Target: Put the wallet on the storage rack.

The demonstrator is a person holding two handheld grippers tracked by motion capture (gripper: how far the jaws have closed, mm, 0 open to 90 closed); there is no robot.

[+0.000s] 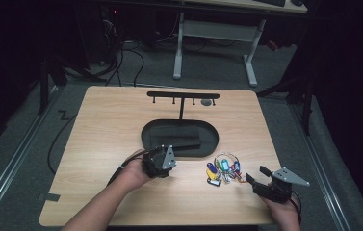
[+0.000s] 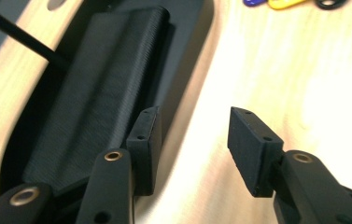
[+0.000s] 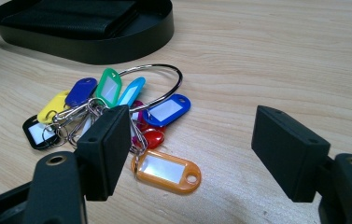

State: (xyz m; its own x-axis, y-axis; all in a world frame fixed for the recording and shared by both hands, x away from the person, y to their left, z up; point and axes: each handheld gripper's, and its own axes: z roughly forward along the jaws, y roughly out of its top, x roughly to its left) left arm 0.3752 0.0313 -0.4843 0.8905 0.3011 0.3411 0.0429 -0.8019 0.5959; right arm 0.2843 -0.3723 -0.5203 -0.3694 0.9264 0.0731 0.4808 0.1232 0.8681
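1. Left gripper hovers at the black oval tray's near rim, jaws parted, nothing between them
2. Right gripper gapes empty, just right of the key-tag bunch
3. Bare wood lies around the bunch

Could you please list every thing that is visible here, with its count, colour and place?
table: one, light wood, middle of the high view.
tray: one, black, oval, centre of the table.
wallet: one, black, lying inside the tray.
hook stand: one, black, T-shaped, rising at the far side of the tray.
key tags: one bunch on a metal ring, many colours, on the table to the right of the tray.
desk frame: one, white, on the floor beyond the table.
left gripper: one, black, open, at the near rim of the tray, nothing between its jaws.
right gripper: one, black, open, just short of the key tags.
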